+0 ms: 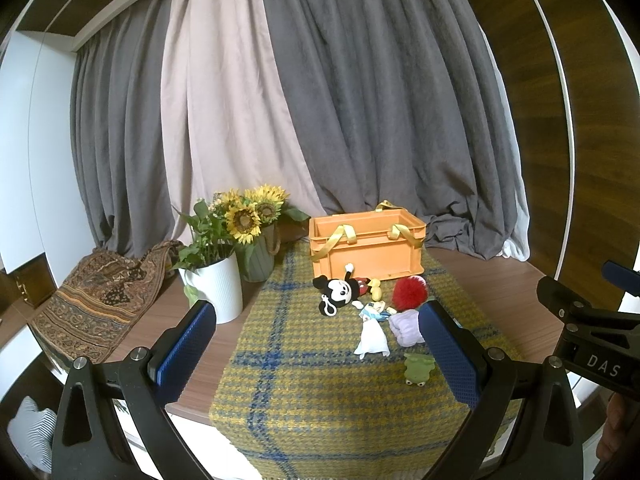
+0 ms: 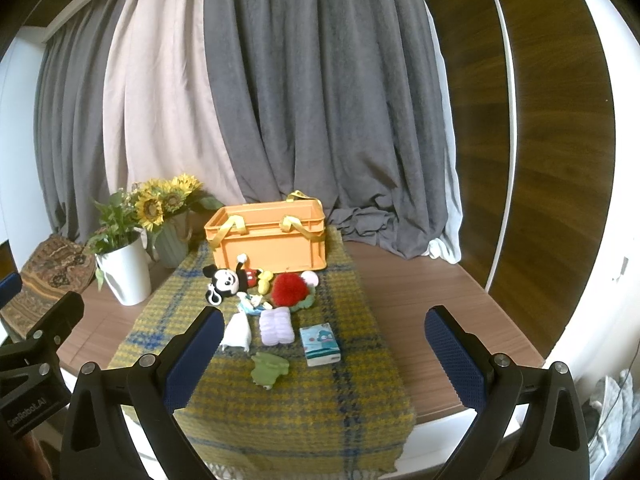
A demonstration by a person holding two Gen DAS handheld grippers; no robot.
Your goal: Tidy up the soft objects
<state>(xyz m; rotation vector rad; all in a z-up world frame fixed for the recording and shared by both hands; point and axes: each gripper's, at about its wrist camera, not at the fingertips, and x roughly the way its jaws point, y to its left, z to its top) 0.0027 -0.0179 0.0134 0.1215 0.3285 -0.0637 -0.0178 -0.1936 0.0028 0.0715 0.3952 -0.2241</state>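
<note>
An orange crate (image 1: 366, 250) (image 2: 269, 245) with yellow handles stands at the back of a yellow-blue plaid cloth (image 1: 304, 380) (image 2: 280, 392). In front of it lie a Mickey plush (image 1: 340, 290) (image 2: 230, 278), a red pompom (image 1: 410, 290) (image 2: 290, 289), a small doll in white (image 1: 372, 334) (image 2: 239, 330), a lilac folded cloth (image 1: 406, 326) (image 2: 276, 325), a green frog toy (image 1: 416, 368) (image 2: 269, 367) and a tissue pack (image 2: 320, 344). My left gripper (image 1: 320, 354) and right gripper (image 2: 324, 354) are both open and empty, held above the cloth's near part.
A white pot with a plant (image 1: 216, 284) (image 2: 126, 270) and a green vase of sunflowers (image 1: 256, 256) (image 2: 172, 244) stand at left on the wooden table (image 1: 500, 280) (image 2: 420, 300). A patterned cloth (image 1: 96, 300) lies far left. Grey curtains hang behind.
</note>
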